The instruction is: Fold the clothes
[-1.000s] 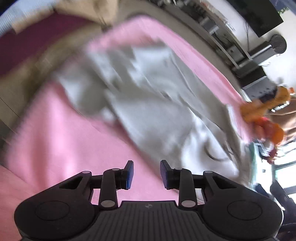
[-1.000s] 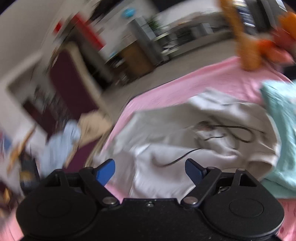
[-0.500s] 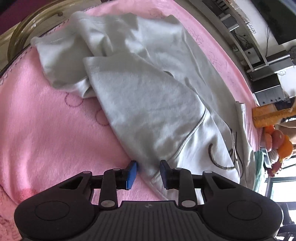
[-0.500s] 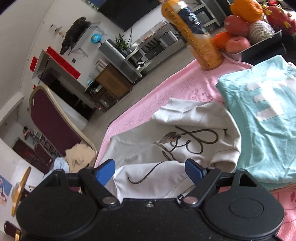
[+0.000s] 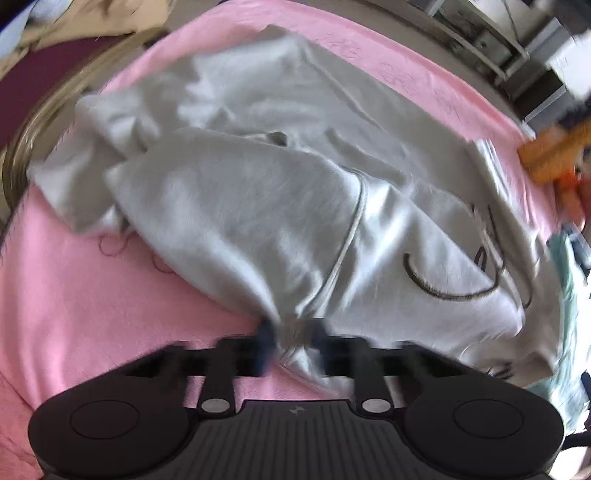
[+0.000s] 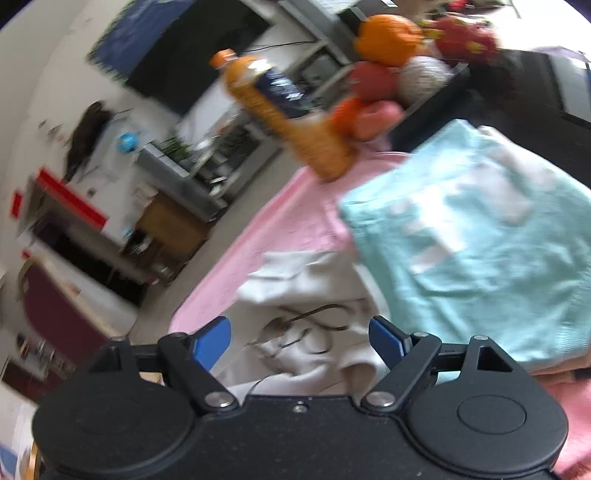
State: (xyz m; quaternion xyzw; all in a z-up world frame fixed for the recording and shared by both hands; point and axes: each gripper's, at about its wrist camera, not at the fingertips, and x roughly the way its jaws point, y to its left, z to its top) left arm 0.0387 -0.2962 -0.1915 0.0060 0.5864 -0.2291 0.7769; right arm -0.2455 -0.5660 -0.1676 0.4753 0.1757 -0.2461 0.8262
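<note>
A crumpled grey sweatshirt (image 5: 280,192) with dark line art lies on a pink blanket (image 5: 74,295). My left gripper (image 5: 291,336) is shut on the sweatshirt's near edge, the fabric bunched between its blurred fingers. In the right wrist view the same sweatshirt (image 6: 306,291) lies below my right gripper (image 6: 299,339), which is open and empty above it. A folded light-blue shirt (image 6: 480,236) with white print lies to the right of the sweatshirt.
An orange drink bottle (image 6: 284,110) and a tray of fruit (image 6: 391,59) stand at the blanket's far end. A maroon chair (image 6: 51,317) stands at the left. Beige and pale-blue clothes (image 5: 92,18) are piled beyond the blanket.
My left gripper has closed on the sweatshirt's near edge and bunched it. My right gripper has moved closer over the sweatshirt and turned toward the blue shirt, still open.
</note>
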